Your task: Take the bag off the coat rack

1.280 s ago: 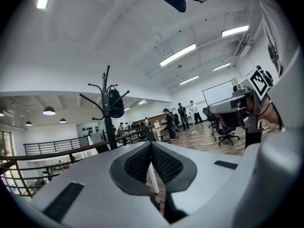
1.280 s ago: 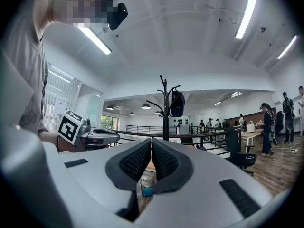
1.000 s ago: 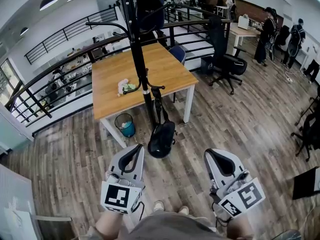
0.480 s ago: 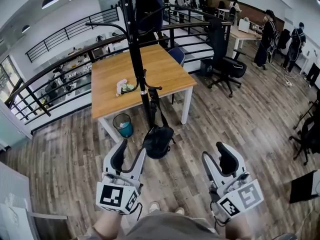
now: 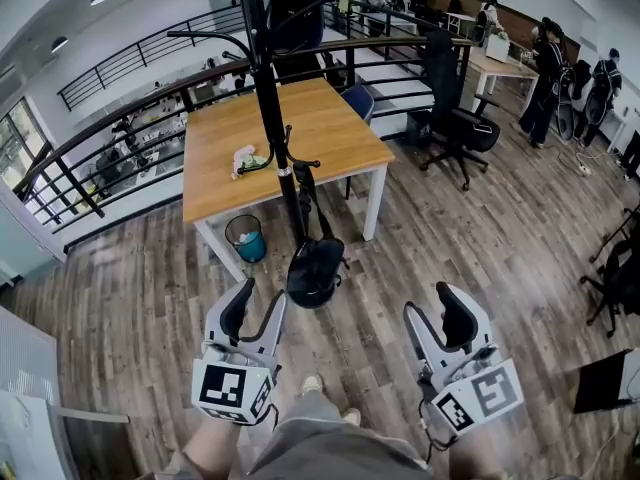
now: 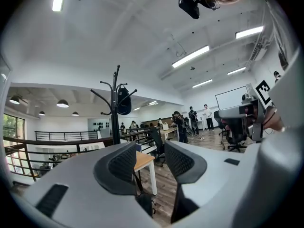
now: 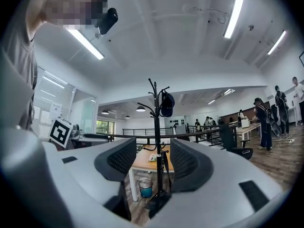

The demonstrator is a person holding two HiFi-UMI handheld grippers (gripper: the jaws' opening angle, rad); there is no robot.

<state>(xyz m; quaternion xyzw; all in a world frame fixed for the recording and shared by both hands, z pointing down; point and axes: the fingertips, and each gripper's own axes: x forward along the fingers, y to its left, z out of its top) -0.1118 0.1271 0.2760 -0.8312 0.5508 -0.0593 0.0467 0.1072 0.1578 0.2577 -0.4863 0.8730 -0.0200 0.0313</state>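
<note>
While the black bag (image 5: 315,271) hangs on the coat rack (image 5: 268,98), nothing of the task looks done.
It dangles by its strap from a low hook, close to the floor, just off the near edge of the table (image 5: 330,128). The left claw (image 5: 262,296) and right claw (image 5: 430,303) are well short of it, both spreading open with nothing between the jaws. A second dark item (image 5: 295,3) sits high on the rack. Approach, grasp and lift-off all remain.
</note>
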